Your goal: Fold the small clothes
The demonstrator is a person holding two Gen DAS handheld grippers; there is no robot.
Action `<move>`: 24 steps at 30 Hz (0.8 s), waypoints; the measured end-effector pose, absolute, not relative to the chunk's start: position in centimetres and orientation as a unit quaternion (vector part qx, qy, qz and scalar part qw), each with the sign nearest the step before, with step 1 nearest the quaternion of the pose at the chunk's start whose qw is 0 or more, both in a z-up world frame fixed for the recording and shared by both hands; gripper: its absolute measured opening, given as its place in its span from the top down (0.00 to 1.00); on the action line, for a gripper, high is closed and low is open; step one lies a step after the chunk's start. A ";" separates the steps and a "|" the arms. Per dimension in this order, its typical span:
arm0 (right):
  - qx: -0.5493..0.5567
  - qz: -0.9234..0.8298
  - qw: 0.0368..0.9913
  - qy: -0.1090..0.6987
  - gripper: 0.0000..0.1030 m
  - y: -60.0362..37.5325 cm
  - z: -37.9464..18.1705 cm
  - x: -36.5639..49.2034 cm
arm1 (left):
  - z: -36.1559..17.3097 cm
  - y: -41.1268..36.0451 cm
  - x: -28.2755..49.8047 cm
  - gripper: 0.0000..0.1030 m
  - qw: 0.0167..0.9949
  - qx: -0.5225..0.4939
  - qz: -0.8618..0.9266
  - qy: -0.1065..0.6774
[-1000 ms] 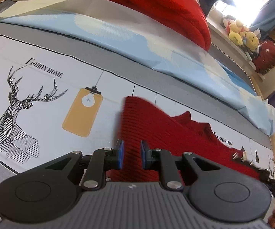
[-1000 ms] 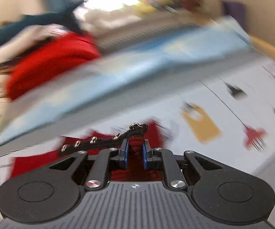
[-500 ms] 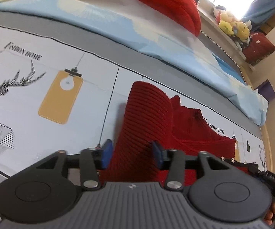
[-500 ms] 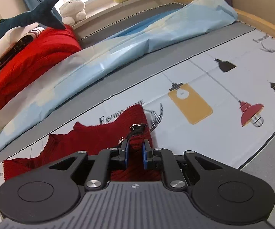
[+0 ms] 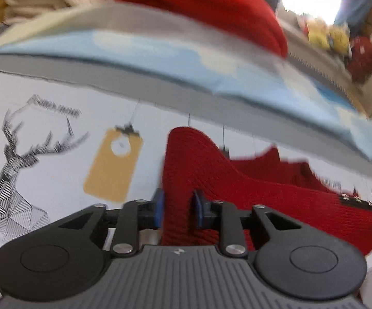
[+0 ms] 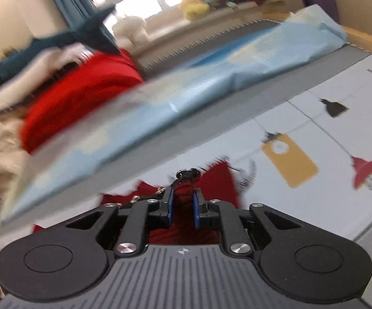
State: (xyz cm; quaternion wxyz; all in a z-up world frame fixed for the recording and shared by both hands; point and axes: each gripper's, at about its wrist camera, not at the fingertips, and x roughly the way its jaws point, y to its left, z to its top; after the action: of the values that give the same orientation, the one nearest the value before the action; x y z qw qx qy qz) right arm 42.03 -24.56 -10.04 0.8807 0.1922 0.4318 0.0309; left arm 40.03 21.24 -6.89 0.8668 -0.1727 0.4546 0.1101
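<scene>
My left gripper (image 5: 178, 207) has a raised fold of the red ribbed knit garment (image 5: 237, 188) between its blue fingers (image 5: 158, 207), which are closing on it. My right gripper (image 6: 182, 207) has another bunch of the same knit, with its dark beaded trim (image 6: 187, 173), between fingers that are opening. The garment lies on the white printed bed sheet (image 5: 57, 180), beside a yellow lamp print (image 5: 113, 164). The lettering above the deer drawing (image 5: 13, 180) is too blurred to read.
</scene>
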 end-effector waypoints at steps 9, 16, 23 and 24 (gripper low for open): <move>0.192 0.000 0.854 0.483 0.73 -25.0 -12.1 42.1 | -6.6 20.9 39.6 0.72 0.857 -0.186 0.070 0.475; 0.156 0.018 0.812 0.563 0.66 -22.5 -14.6 42.1 | -7.4 23.1 38.8 0.72 0.835 -0.216 0.086 0.499; 0.132 0.019 0.802 0.583 0.77 -21.8 -16.3 41.5 | -10.0 24.3 38.7 0.69 0.806 -0.247 0.082 0.531; 0.129 0.016 0.804 0.580 0.92 -21.7 -16.1 41.5 | -10.1 24.2 38.7 0.73 0.811 -0.234 0.085 0.529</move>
State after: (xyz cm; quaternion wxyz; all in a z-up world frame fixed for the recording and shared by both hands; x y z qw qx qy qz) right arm 41.50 -21.73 -16.09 0.8044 0.1287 0.5797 0.0156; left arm 38.71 24.22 -10.11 0.8111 -0.2337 0.5294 0.0846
